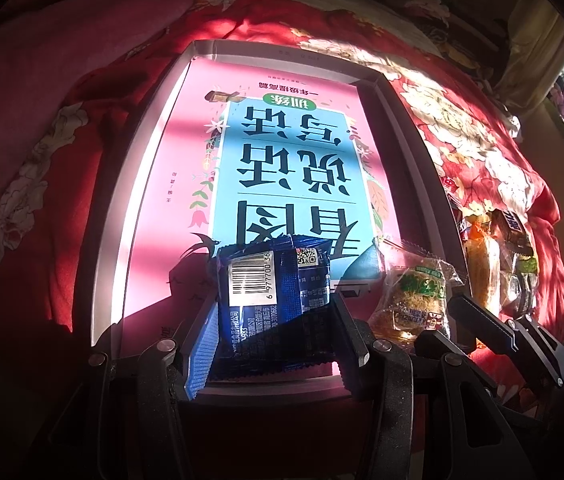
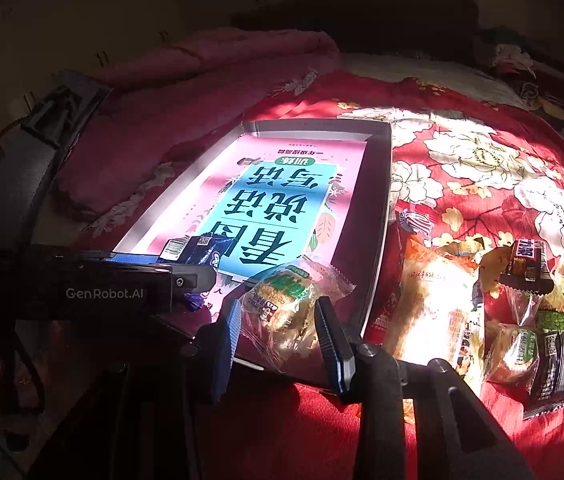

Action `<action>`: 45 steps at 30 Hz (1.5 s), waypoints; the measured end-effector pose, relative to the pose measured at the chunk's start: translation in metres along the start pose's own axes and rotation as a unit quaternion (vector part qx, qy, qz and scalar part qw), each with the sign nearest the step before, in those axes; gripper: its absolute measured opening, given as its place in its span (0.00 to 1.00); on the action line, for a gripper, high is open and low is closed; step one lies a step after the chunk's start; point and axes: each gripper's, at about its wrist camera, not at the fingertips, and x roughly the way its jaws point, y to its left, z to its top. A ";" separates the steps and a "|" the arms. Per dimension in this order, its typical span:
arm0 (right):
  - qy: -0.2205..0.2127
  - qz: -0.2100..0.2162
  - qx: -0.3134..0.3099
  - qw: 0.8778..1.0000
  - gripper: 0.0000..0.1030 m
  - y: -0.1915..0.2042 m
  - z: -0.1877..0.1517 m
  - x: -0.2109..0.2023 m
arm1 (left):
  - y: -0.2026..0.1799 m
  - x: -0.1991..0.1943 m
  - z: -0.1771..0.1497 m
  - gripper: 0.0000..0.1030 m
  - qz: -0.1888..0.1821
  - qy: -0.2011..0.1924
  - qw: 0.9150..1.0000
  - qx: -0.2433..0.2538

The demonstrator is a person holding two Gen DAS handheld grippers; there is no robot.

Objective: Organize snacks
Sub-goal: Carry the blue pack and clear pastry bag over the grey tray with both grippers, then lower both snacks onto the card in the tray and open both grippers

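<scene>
A dark blue snack packet (image 1: 265, 292) with a white barcode sits between the pads of my left gripper (image 1: 273, 340), which is shut on it over the near end of a grey tray (image 1: 141, 184). My right gripper (image 2: 279, 330) is shut on a clear-wrapped pastry (image 2: 282, 304) with a green label, above the tray's near right corner. In the left wrist view that pastry (image 1: 414, 300) and the right gripper (image 1: 482, 320) show at the right. The right wrist view has the left gripper (image 2: 201, 276) and the blue packet (image 2: 193, 250) at the left.
A pink and blue book (image 1: 282, 160) fills the tray's floor. The tray lies on a red floral bedspread (image 2: 482, 152). A loose pile of wrapped snacks (image 2: 442, 312), with a brown packet (image 2: 526, 268) and a black one (image 2: 554, 364), lies right of the tray.
</scene>
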 end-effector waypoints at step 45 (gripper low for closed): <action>-0.057 -0.006 0.024 0.998 0.58 -0.028 0.001 -0.043 | -0.016 -0.034 0.010 0.70 -0.019 -0.049 0.999 0.000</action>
